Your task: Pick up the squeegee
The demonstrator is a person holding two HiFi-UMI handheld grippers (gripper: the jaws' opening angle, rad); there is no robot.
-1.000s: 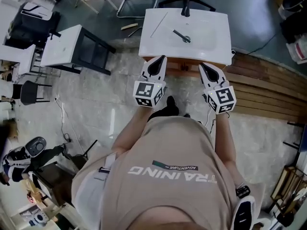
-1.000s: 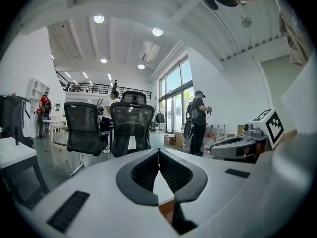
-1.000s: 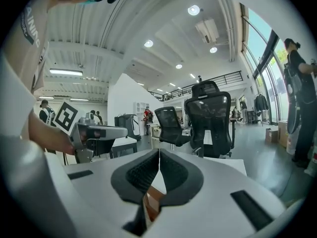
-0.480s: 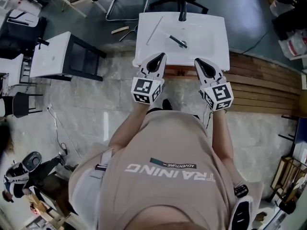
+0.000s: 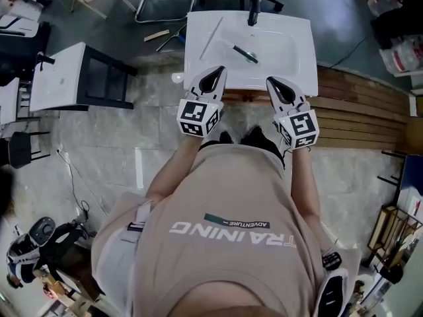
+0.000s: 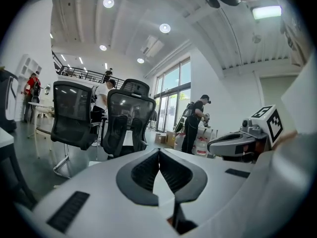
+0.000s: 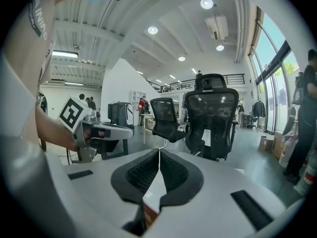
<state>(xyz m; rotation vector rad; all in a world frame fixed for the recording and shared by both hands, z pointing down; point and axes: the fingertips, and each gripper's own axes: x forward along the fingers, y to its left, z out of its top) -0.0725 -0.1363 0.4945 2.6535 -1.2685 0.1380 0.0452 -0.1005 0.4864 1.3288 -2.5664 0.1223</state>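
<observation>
The squeegee (image 5: 245,53) lies flat on the white surface (image 5: 294,68), ahead of both of your hand-held grippers and nearer the line of the right one. Its dark length slants across the middle of the top. There is bare white on every side of it and nothing touches it. Your right hand-held gripper (image 5: 273,82) is clenched on nothing: in the right gripper view its jaws (image 7: 159,152) meet at the tips. Its nose sits just over the near edge of the surface. Your left hand-held gripper (image 5: 216,73) is clenched and empty too, with its jaws together at the tips in the left gripper view (image 6: 159,151). It also reaches just past that near edge. The two are held side by side and apart, with open surface between them and the squeegee. A thin pale strip (image 5: 212,37) lies ahead of the left hand-held gripper. It is angled toward the far edge and well clear of the squeegee, off to its left. Beyond the far edge, straight ahead, stands a black office chair (image 5: 251,6). To the right of the right hand-held gripper the surface ends at a straight edge over wooden planking (image 5: 363,111). To the left of the left hand-held gripper, the surface's left edge gives onto open stone floor (image 5: 132,134). Farther left stands a second white surface (image 5: 69,78) on a dark frame.
</observation>
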